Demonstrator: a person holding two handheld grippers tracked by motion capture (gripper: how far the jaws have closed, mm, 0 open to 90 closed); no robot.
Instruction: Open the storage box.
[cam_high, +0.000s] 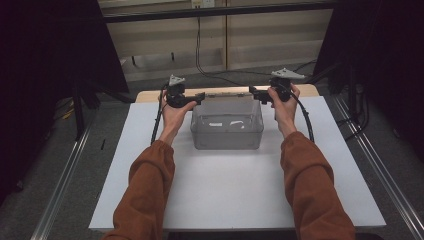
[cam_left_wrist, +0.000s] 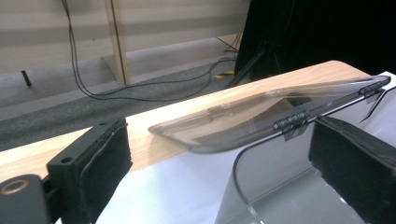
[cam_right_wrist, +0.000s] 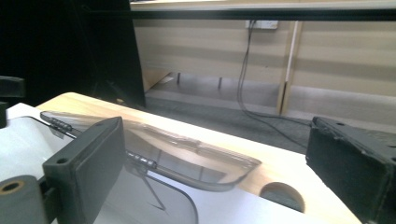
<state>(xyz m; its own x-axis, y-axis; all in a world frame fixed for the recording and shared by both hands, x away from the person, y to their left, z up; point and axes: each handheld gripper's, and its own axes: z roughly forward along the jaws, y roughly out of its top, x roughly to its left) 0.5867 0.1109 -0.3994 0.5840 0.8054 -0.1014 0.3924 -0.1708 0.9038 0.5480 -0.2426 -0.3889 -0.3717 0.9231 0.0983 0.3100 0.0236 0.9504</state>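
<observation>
The left hand-held gripper (cam_high: 199, 97) and the right hand-held gripper (cam_high: 254, 93) sit at the two far corners of a clear plastic box (cam_high: 227, 131), jaws pointing inward at each other, both spread wide and holding nothing. The forearms, in rust-brown sleeves (cam_high: 150, 185), reach forward either side of the box, which stands on the white surface (cam_high: 225, 195) toward its far edge. The gripper views show the box's hinged lid (cam_left_wrist: 261, 109) — tipped back over the wooden edge (cam_left_wrist: 196, 105) — while the high view shows both arms.

A wooden table (cam_high: 150, 95) fills mid-frame, covered by a white sheet (cam_high: 235, 185); a clear plastic box (cam_high: 227, 131) sits upper centre.
</observation>
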